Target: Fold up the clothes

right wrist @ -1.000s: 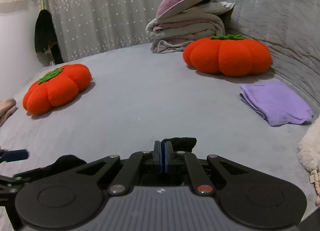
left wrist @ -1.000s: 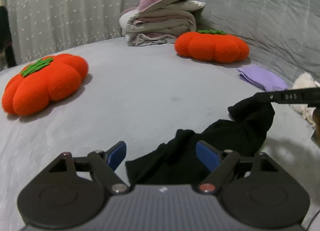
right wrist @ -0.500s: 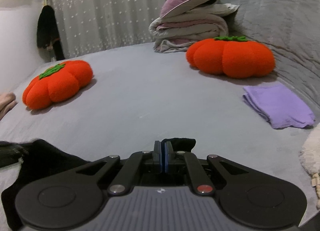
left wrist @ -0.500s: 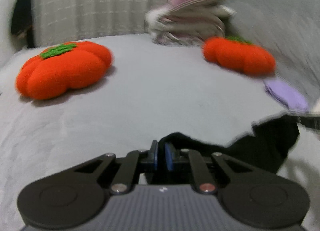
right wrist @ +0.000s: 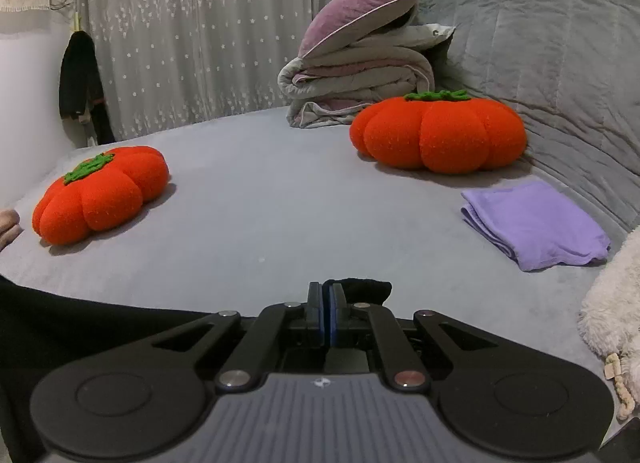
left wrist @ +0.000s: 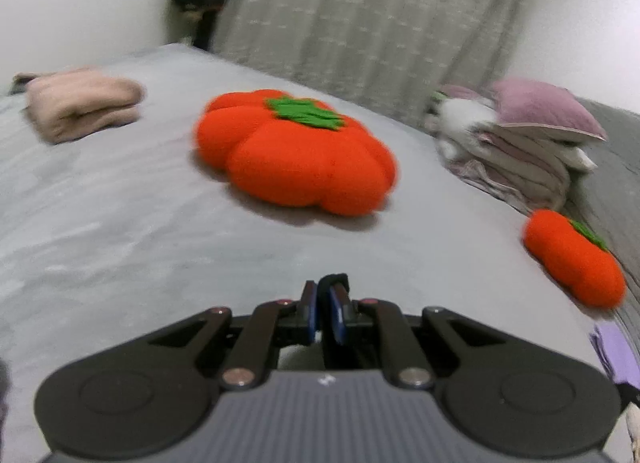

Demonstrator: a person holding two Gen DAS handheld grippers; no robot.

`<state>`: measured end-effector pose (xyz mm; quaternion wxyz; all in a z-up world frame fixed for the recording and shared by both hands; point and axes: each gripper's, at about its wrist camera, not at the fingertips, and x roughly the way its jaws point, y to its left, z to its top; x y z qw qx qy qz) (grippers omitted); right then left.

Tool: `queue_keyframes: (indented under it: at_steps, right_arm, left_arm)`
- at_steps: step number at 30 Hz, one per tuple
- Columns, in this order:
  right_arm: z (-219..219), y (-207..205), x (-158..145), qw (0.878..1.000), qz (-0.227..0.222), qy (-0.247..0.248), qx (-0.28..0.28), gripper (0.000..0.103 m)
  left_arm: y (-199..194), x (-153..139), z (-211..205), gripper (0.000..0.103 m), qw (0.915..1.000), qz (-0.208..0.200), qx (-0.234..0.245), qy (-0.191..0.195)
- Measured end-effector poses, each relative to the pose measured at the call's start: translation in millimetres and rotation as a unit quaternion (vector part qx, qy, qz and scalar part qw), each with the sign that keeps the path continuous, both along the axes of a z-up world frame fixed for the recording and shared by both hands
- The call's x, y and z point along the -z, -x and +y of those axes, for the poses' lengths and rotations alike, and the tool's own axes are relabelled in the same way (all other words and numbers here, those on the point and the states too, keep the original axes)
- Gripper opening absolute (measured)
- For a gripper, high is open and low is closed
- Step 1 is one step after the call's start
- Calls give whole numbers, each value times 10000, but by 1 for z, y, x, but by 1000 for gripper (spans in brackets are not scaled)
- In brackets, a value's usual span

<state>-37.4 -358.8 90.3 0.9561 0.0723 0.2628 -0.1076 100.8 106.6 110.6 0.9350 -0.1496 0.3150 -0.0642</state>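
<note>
Black garment (right wrist: pixel 80 319) is hanging pinched at both ends, above the grey bed (right wrist: pixel 280 199). Right gripper (right wrist: pixel 325 295) is clamping one corner, fingers (right wrist: pixel 314 303) pressed together on the cloth, a black tuft poking out just past the tips. From there the fabric is spreading leftward as a dark sheet across the lower left of the right wrist view. Left gripper (left wrist: pixel 325 297) is doing the same: blue-padded fingers (left wrist: pixel 338 315) clenched on a thin black fold of that garment (left wrist: pixel 334 281), only a small loop showing above the tips. Left view is motion-blurred.

Around it on the bed:
- orange pumpkin cushion (right wrist: pixel 100 195) sitting on the left side, second pumpkin cushion (right wrist: pixel 438 135) at the far right near the quilted grey backrest (right wrist: pixel 540 43)
- folded lilac cloth (right wrist: pixel 536 225) lying flat, just in front of the right cushion, apart from it
- stack of folded bedding with a mauve pillow (right wrist: pixel 360 11) on top, just behind the right cushion
- folded beige item (left wrist: pixel 80 107) lying at the far left edge
- white fluffy thing (right wrist: pixel 612 303) sitting at the right edge

Grey starred curtain (right wrist: pixel 200 23) is hanging behind the bed.
</note>
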Motion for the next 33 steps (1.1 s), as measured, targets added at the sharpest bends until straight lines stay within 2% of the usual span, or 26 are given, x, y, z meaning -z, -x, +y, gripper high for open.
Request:
queue_keyframes:
  at_steps: [4,6,9,13,18,23,25,27,31,33]
  right_arm:
    - [1,2,-3,9999,-121,-6,-1,6]
    - [4,2,-4,9999,-105,33,-41,6]
    - [3,-2,3,9992,386,99,61,6]
    - [-14,-7,19,9944,976,-291,298,6]
    - [-19,-8,31,9891,1407,-369,232,6]
    - [-20,-5,37,9858,1644,-338,34,6]
    - [-21,-3,39,9844,1730,-326,-37,6]
    - [-23,-3,40,9838,1778,-223,13,7]
    - [-25,-3,34,9870,1599,-38,180,13]
    - [-22,-4,30,9895,1442,-44,85,23]
  left_arm:
    - [4,8,20,8,9997,244,-62,-2]
    - [10,17,14,8,9982,503,183,-272]
    - [14,36,-2,9,9892,1017,487,-941]
    - [26,57,-3,9,9818,1484,596,-1023]
    - [35,58,-1,10,9794,1558,691,-1086]
    - [35,58,12,11,9768,1751,630,-1059]
    - [34,56,16,11,9756,1754,584,-1181]
    - [32,51,22,15,9766,1704,545,-1191]
    - [27,39,34,16,9840,1501,403,-869]
    - [21,38,29,18,9848,1452,496,-809]
